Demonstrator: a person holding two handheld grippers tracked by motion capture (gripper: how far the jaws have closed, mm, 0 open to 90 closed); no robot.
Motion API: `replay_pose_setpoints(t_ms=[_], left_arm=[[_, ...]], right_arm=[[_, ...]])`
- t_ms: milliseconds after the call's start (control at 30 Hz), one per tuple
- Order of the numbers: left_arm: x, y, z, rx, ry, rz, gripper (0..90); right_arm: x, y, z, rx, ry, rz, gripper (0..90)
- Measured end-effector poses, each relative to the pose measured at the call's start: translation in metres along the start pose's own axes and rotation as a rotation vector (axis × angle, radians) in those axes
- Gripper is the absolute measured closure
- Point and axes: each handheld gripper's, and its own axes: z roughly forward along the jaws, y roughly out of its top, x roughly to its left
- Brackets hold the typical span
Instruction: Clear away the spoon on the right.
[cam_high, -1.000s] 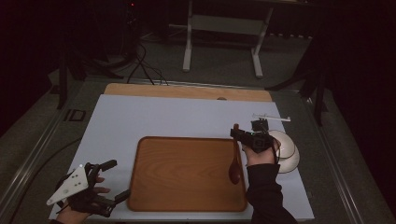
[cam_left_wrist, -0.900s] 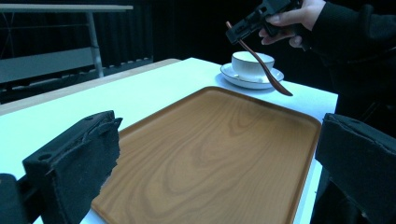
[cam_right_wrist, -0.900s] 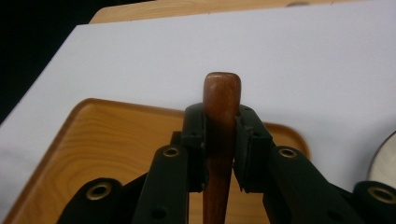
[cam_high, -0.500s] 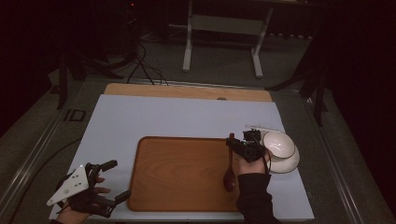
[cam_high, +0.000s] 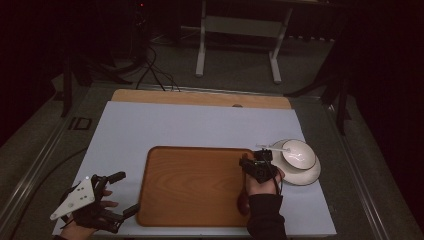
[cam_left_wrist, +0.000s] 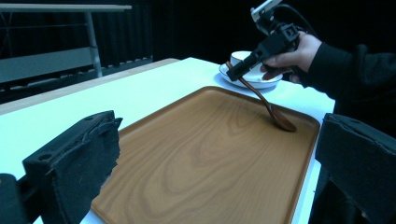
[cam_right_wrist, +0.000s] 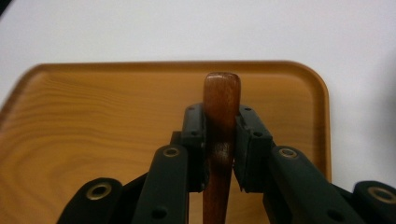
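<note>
- We count one wooden spoon (cam_left_wrist: 264, 98), dark brown, clamped by its handle between the two jaws of the right gripper (cam_right_wrist: 221, 140); its bowl end touches the right part of the tray near the rim, and the handle slants up toward the gripper
- In the right gripper view the pads (cam_right_wrist: 196, 135) press on both sides of the handle, whose rounded tip sticks out past them
- We see one wooden tray (cam_high: 195, 185), rectangular with rounded corners, lying on the white table top (cam_high: 200, 125)
- One white bowl (cam_high: 299, 154) sits on one white plate (cam_high: 306, 175), just beside the tray's right edge and close behind the right hand (cam_high: 261, 184)
- The left gripper (cam_high: 125, 192) rests near the tray's left front corner, well apart from the spoon; its two jaws stand wide apart with nothing between them
- We count two grippers and two hands in all, and one grey three-cornered plate (cam_high: 74, 199) on the left gripper
</note>
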Motion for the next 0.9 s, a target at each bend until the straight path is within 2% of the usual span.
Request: replay_pose_setpoints(t_ms=[433, 667, 900], left_arm=[[0.0, 0.0, 0.001, 0.002, -0.004, -0.002, 0.0], [0.0, 0.0, 0.001, 0.002, -0.004, 0.0, 0.0], [0.0, 0.0, 0.001, 0.002, -0.004, 0.001, 0.0]], right_arm=[[-0.011, -0.017, 0.026, -0.005, -0.034, 0.079, 75.8], [-0.014, -0.022, 0.037, 0.006, -0.047, 0.095, 75.5], [-0.017, -0.024, 0.041, 0.017, -0.084, 0.08, 75.1]])
